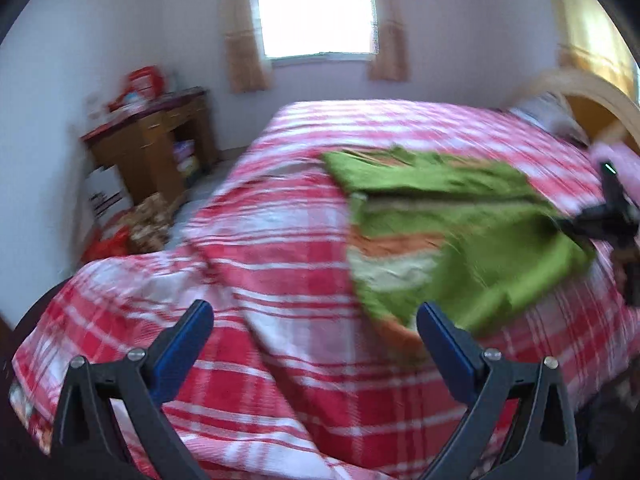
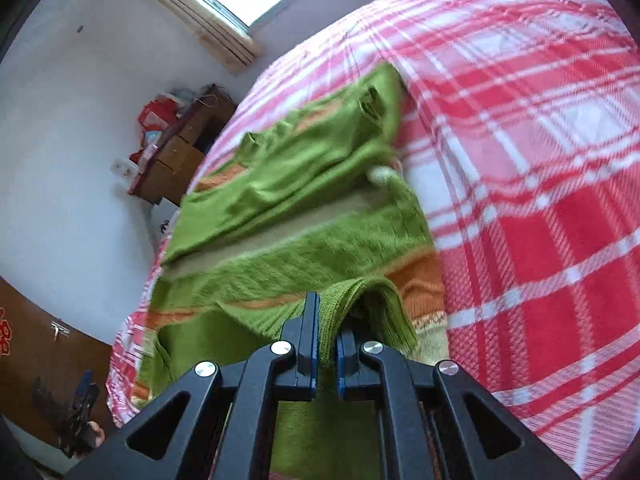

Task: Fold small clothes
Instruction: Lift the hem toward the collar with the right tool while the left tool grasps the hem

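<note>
a: green sweater (image 2: 304, 216) lies on the plaid bed (image 2: 540, 200), partly folded. the right gripper (image 2: 327, 344) is pinched tight on its ribbed edge, lifted.

b: risk?

a: likely the knit slides out of that thin pinch, or the drag pulls the folded layer askew.

b: the left gripper (image 1: 316, 332)?

a: spread wide, holding nothing, just beside the near hem.

b: count?

a: one sweater, two grippers, one bed, one wooden dresser (image 1: 160, 140).

Sweater (image 1: 460, 216) on bed (image 1: 280, 264), desk (image 1: 156, 140) beside bed, window (image 1: 316, 16) behind.
</note>
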### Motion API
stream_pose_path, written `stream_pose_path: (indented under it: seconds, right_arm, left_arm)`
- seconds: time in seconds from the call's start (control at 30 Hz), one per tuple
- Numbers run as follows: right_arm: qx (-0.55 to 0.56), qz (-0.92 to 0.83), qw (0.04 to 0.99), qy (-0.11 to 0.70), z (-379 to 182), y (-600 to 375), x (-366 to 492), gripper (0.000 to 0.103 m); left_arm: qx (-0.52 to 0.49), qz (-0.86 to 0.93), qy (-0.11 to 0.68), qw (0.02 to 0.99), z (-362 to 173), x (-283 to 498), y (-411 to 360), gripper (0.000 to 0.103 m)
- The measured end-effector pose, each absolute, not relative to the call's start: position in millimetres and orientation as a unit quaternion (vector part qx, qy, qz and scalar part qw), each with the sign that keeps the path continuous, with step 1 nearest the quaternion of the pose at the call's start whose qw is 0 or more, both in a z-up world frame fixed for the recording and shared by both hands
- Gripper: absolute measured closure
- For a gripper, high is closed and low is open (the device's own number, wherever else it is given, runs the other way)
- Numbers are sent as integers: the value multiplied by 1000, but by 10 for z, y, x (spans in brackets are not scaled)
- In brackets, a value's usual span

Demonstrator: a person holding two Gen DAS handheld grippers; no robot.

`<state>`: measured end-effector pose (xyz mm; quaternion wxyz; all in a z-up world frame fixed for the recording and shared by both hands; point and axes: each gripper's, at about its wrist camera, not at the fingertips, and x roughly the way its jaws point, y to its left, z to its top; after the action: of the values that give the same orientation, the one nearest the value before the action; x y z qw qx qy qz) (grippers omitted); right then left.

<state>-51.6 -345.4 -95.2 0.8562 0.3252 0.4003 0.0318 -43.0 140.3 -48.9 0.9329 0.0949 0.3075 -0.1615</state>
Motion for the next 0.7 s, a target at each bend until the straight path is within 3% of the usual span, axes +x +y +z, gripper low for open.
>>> stream_pose_path:
  seconds: [0.3,0.4,0.47,0.5,0.57,0.63,0.7]
  right_arm:
    - [321,33,858,399,-945,-3429,-510,97]
    - [325,45,856,401,-905,-3408,-522,96]
    - [342,55,851,396,-840,-3429,-585,95]
    - [349,59,850,390,-801,-3445,-626,93]
    - [354,72,856,370,-671,-3470,-764,87]
    - [351,77,869,340,-520,-3506,-954,62]
    - [355,70,880,307,-416,-3570,-1155,43]
  left_arm:
    - [294,-267,268,878,-864,-640,384,0]
    - [334,-279,284,855,-1039,-532,175,24]
    - [282,-293,324,854,-1053,-326,224,47]
    - [237,-303,346,856,-1031,-221,301,50]
    - [119,-317,382,860,-980,16,542,57]
    - [38,-311,398,862,-965,173,734,59]
    - [-6,-297,404,865,-968,268,841,62]
